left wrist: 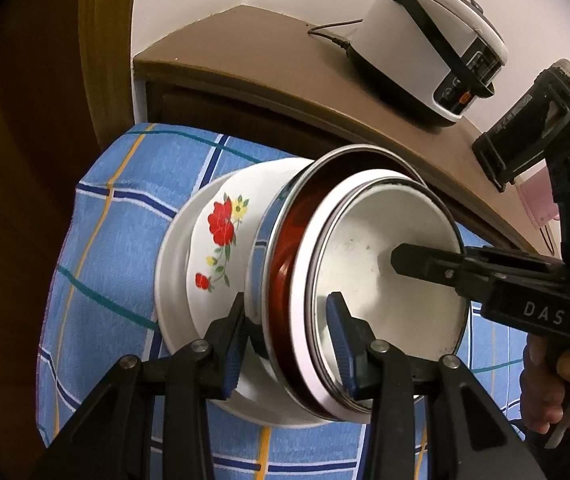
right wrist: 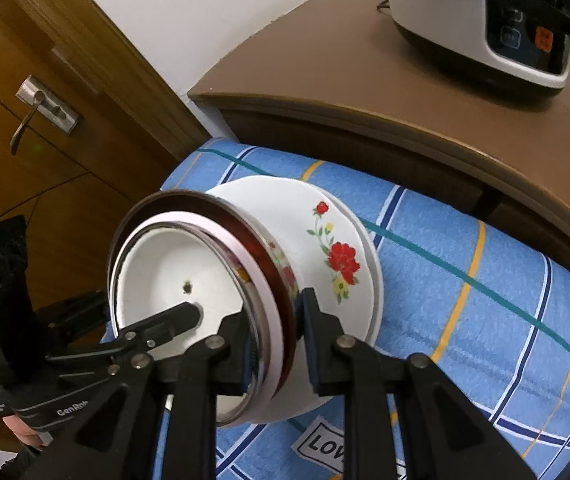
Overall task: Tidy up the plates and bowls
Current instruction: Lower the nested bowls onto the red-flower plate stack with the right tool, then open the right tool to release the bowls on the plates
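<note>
A nest of bowls stands on white floral plates point(left wrist: 213, 236) point(right wrist: 337, 248) over a blue checked cloth point(left wrist: 117, 208) point(right wrist: 465, 264). A white bowl point(left wrist: 381, 292) point(right wrist: 173, 264) sits innermost, inside a pink-rimmed one and a dark red-lined one point(left wrist: 285, 236). My left gripper point(left wrist: 289, 344) is shut on the near rim of the nest, one pad inside and one outside. My right gripper point(right wrist: 279, 336) is shut on the opposite rim. Each view shows the other gripper's inner finger point(left wrist: 413, 264) point(right wrist: 177, 318) in the white bowl. Whether the bowls rest on the plates I cannot tell.
A white rice cooker point(left wrist: 429, 40) point(right wrist: 485, 20) with a black cord stands on a brown cabinet top point(left wrist: 245, 44) point(right wrist: 345, 80) just behind the cloth. A wooden door with a metal handle point(right wrist: 37, 112) is at the left. A hand point(left wrist: 553, 380) grips the right tool.
</note>
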Action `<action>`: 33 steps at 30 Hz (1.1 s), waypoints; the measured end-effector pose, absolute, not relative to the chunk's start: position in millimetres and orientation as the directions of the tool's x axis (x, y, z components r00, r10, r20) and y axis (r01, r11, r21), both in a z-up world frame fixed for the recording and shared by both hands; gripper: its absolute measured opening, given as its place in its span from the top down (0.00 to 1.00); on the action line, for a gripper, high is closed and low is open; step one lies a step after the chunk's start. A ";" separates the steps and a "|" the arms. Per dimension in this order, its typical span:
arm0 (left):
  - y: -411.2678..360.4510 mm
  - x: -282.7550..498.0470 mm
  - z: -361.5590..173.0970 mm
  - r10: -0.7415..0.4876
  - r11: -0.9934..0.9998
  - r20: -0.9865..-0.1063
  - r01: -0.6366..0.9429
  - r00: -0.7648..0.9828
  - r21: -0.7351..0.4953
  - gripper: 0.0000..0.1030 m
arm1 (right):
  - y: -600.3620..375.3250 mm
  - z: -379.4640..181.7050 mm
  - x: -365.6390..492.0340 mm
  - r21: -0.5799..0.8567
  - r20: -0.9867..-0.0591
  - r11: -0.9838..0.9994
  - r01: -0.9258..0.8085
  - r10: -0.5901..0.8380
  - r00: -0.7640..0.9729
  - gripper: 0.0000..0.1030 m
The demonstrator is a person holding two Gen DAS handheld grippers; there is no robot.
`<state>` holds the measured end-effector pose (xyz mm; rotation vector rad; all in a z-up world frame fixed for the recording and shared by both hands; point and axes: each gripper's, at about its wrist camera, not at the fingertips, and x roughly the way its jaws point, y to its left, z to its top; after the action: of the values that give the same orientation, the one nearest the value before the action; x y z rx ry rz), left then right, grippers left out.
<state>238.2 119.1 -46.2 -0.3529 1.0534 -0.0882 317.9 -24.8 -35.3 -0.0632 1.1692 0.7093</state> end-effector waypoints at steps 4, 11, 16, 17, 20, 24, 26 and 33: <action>119.5 241.0 -45.3 -0.237 0.942 -0.827 -0.089 0.509 -0.325 0.60 | -23.4 -38.2 321.1 0.309 -0.856 0.782 -0.541 0.477 0.202 0.79; 118.0 241.6 -50.2 -0.226 0.947 -0.811 -0.074 0.539 -0.313 0.59 | -16.6 -44.7 319.0 0.273 -0.856 0.783 -0.559 0.463 0.230 0.77; 118.9 243.2 -51.0 -0.231 0.946 -0.810 -0.069 0.539 -0.316 0.56 | -15.4 -44.0 319.3 0.263 -0.858 0.781 -0.566 0.458 0.233 0.77; 118.0 243.2 -51.2 -0.230 0.947 -0.810 -0.065 0.540 -0.313 0.55 | -14.8 -43.3 318.9 0.259 -0.856 0.781 -0.569 0.458 0.239 0.75; 116.7 240.7 -49.8 -0.209 0.953 -0.807 -0.072 0.553 -0.296 0.49 | -18.2 -41.1 317.1 0.272 -0.839 0.778 -0.566 0.480 0.256 0.57; 117.5 230.8 -37.8 -0.137 0.966 -0.778 -0.093 0.613 -0.243 0.35 | -32.1 -30.1 313.4 0.269 -0.811 0.792 -0.549 0.494 0.315 0.49; 115.8 224.7 -29.6 -0.083 0.974 -0.760 -0.110 0.644 -0.199 0.34 | -40.3 -21.1 308.1 0.252 -0.791 0.802 -0.541 0.493 0.362 0.39; 99.5 195.6 -1.5 0.018 0.988 -0.653 -0.115 0.757 -0.107 0.34 | -82.3 16.7 260.4 0.137 -0.655 0.851 -0.508 0.462 0.598 0.26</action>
<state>195.6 99.5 -1.5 -0.1439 0.7085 0.0727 260.4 -82.3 16.7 -0.0662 0.7400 0.5628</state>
